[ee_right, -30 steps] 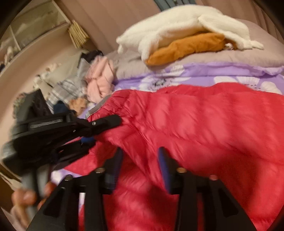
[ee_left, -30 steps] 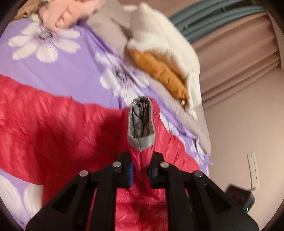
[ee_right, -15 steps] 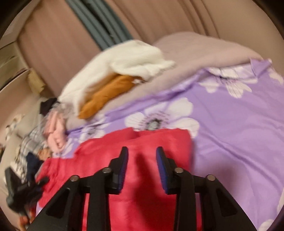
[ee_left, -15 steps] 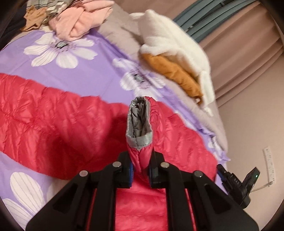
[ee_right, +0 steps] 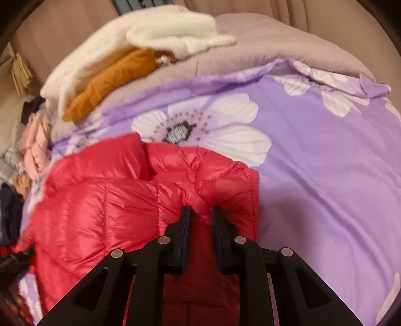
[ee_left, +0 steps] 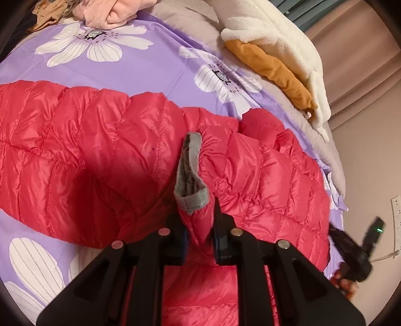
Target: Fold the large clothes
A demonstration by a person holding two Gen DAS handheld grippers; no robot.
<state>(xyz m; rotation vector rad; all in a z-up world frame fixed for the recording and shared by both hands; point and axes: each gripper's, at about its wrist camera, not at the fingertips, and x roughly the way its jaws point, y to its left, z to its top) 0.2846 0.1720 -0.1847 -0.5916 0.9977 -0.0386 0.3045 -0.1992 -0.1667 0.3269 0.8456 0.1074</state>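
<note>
A red quilted down jacket lies spread on the bed. My left gripper is shut on one sleeve just behind its grey-lined cuff, which stands up over the jacket's body; its jaws are starting to open. In the right wrist view the jacket fills the lower left. My right gripper is closing on a puckered fold near the jacket's right edge, and red fabric fills the gap between its jaws. The right gripper's black body shows at the far right of the left wrist view.
A purple bedsheet with white flowers covers the bed. A white fleece and an orange garment lie on a beige duvet at the head. Pink clothes are heaped at the far corner. There is a wall socket.
My left gripper sank, bringing the held sleeve down close over the jacket. My right gripper swung over to the jacket's right edge and narrowed from wide open onto a fold.
</note>
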